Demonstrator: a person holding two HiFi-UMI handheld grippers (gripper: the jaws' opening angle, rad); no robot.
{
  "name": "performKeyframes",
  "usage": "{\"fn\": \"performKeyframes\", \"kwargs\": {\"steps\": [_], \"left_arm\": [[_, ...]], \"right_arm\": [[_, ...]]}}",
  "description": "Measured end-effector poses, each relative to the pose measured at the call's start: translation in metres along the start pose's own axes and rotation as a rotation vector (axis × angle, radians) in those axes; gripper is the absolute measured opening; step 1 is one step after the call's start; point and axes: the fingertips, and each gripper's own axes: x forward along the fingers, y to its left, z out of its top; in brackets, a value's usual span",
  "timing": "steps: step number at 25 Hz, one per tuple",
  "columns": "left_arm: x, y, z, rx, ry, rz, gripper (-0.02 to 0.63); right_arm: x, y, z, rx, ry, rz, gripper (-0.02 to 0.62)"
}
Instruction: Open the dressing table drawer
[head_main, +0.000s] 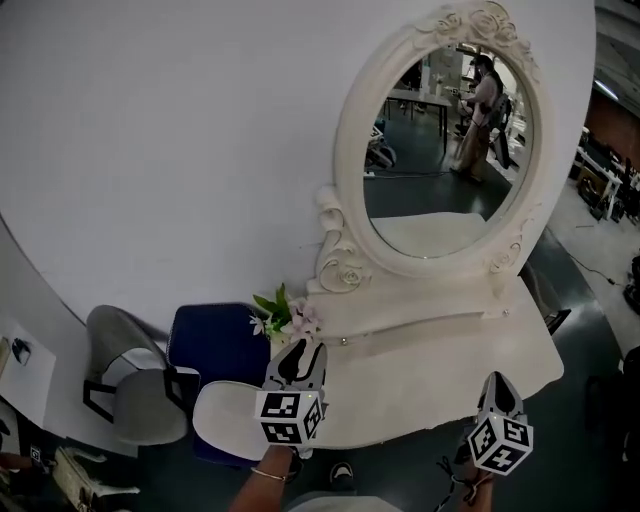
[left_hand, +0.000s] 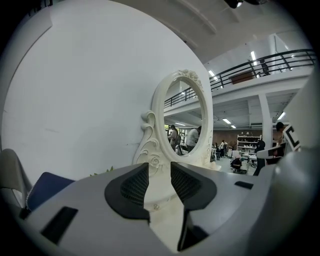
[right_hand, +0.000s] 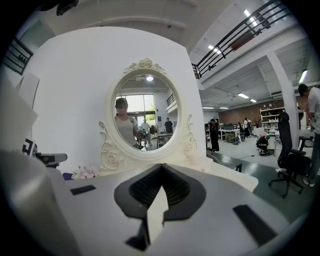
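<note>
Drawer first: it belonged to the white dressing table (head_main: 430, 370), which filled the middle of my head view with its oval mirror (head_main: 445, 150) standing upright at the back. The drawer (head_main: 400, 332) itself was the shallow band under the mirror's base, shut as far as I could judge, its long axis running left to right across the table.

My left gripper (head_main: 300, 358) hung over the table's left end, just beside a small bunch of flowers (head_main: 285, 315). Its jaws stood moderately apart with nothing in them. My right gripper (head_main: 497, 385) hung near the front edge on the right, further from the drawer front. Its fingertips met at the top, and it was empty too.

In the left gripper view, a small round knob (left_hand: 155, 206) sat framed in the gap between the pads, straight ahead and not yet touched. I judged the left the nearer and better lined up, and the pull would come back towards me.
</note>
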Motion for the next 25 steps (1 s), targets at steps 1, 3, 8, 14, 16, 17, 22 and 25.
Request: {"fn": "performKeyframes", "kwargs": {"steps": [1,3,8,14,16,17,22,25], "left_arm": [[0.006,0.002,0.001,-0.002,0.001,0.003,0.147],[0.016,0.007,0.001,-0.009,0.004,0.010,0.147],[0.032,0.019,-0.002,-0.022,0.023,0.040,0.147],[0.034,0.030,-0.005,-0.031,0.025,0.125,0.147],[0.037,0.032,-0.004,-0.041,0.020,0.157,0.147],[0.037,0.032,-0.004,-0.048,0.019,0.172,0.147],[0.040,0.032,-0.007,-0.073,0.018,0.241,0.147],[0.043,0.028,-0.008,-0.074,0.019,0.269,0.147]], "right_arm": [[0.010,0.003,0.002,-0.003,0.003,0.007,0.008],[0.028,0.009,0.005,-0.008,0.008,0.024,0.008],[0.061,0.026,0.008,-0.011,0.030,0.071,0.008],[0.094,0.037,0.008,-0.035,0.064,0.155,0.008],[0.107,0.039,0.012,-0.049,0.067,0.187,0.008],[0.113,0.039,0.014,-0.057,0.072,0.203,0.008],[0.139,0.040,0.028,-0.084,0.078,0.270,0.008],[0.152,0.041,0.033,-0.095,0.078,0.305,0.008]]}}
